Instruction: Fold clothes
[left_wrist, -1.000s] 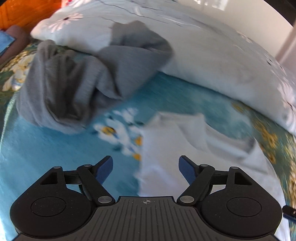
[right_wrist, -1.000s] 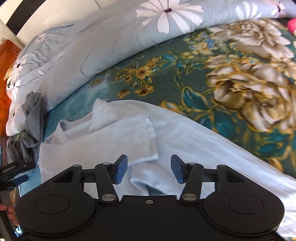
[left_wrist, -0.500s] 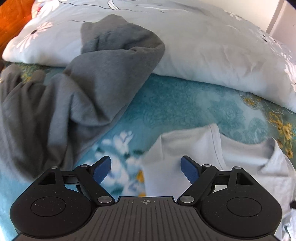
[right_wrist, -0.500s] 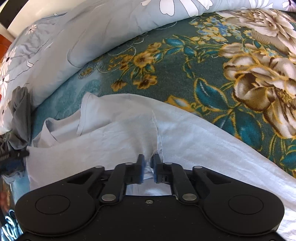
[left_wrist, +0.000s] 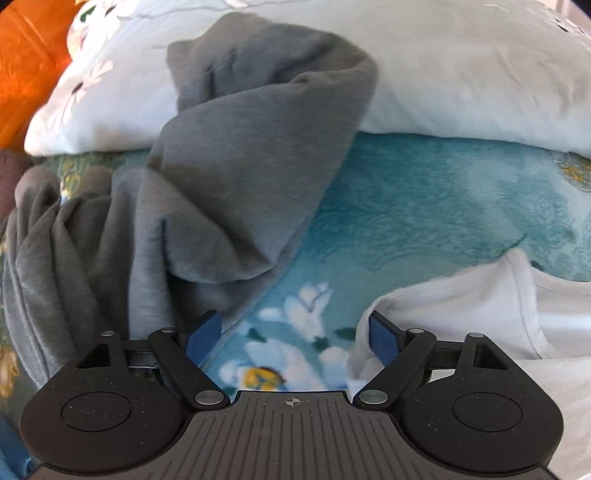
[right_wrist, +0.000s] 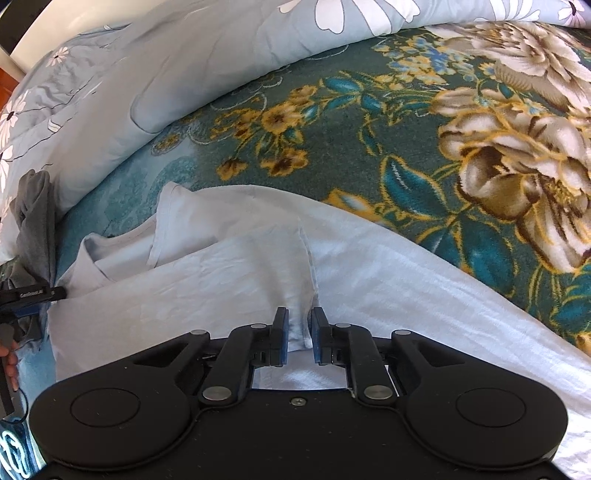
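Observation:
A pale blue-white T-shirt (right_wrist: 369, 273) lies spread on the flowered bed blanket, with one sleeve folded over its body. My right gripper (right_wrist: 297, 332) is nearly closed, with the corner of that folded sleeve (right_wrist: 258, 266) pinched between its blue pads. My left gripper (left_wrist: 293, 338) is open and empty, low over the blanket. Its right pad touches the shirt's shoulder edge (left_wrist: 454, 306), beside the collar. A crumpled grey garment (left_wrist: 207, 192) lies just left of the left gripper.
A rolled pale flowered quilt (right_wrist: 184, 74) runs along the far side of the bed, also in the left wrist view (left_wrist: 461, 70). The grey garment leans against it. An orange wooden headboard (left_wrist: 26, 62) stands at the far left. The teal flowered blanket (right_wrist: 461, 147) shows to the right.
My right gripper closed on the folded sleeve's corner about half a second ago and now stands slightly wider. My left gripper moved left and lower, toward the shirt's shoulder edge, staying open.

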